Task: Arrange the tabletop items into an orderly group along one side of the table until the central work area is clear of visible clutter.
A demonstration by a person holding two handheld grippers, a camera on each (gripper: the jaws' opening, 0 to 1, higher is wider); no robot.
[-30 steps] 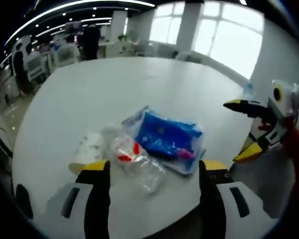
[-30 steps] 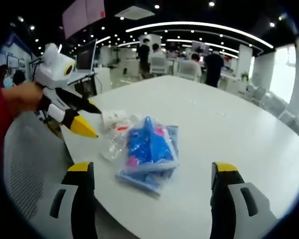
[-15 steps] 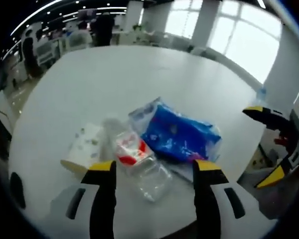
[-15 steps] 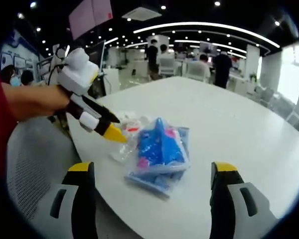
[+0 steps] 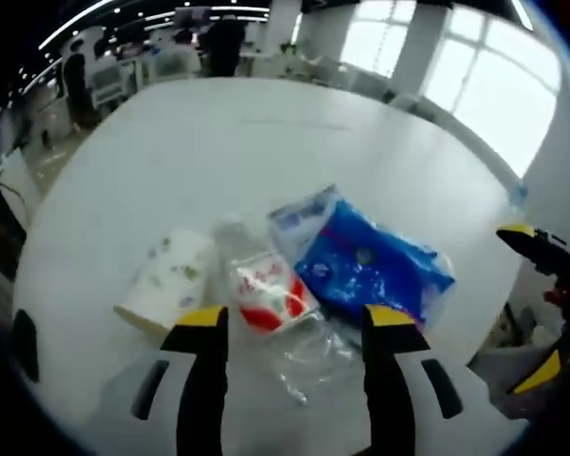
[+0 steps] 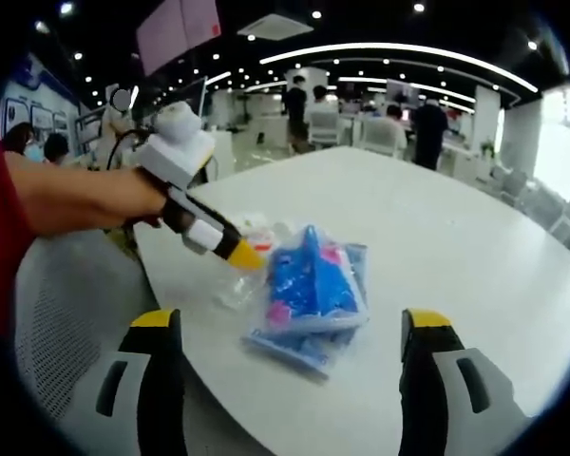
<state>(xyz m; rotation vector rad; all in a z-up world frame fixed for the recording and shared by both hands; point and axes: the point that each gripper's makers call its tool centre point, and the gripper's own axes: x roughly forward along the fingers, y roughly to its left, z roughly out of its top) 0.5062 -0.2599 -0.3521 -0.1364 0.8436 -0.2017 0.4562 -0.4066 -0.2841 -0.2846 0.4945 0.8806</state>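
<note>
Between the spread jaws of the left gripper (image 5: 285, 328): crumpled clear plastic bottle (image 5: 266, 299), red-and-white label, beside blue packet (image 5: 375, 266) and paper cup (image 5: 166, 282). Lower centre, right gripper (image 6: 293, 328), jaws apart, empty.

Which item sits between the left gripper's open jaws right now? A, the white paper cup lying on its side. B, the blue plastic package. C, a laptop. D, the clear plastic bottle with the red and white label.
D: in the left gripper view, the clear plastic bottle with its red and white label lies between the left gripper's yellow-tipped jaws, with the paper cup off to one side and the blue package to the other.
</note>
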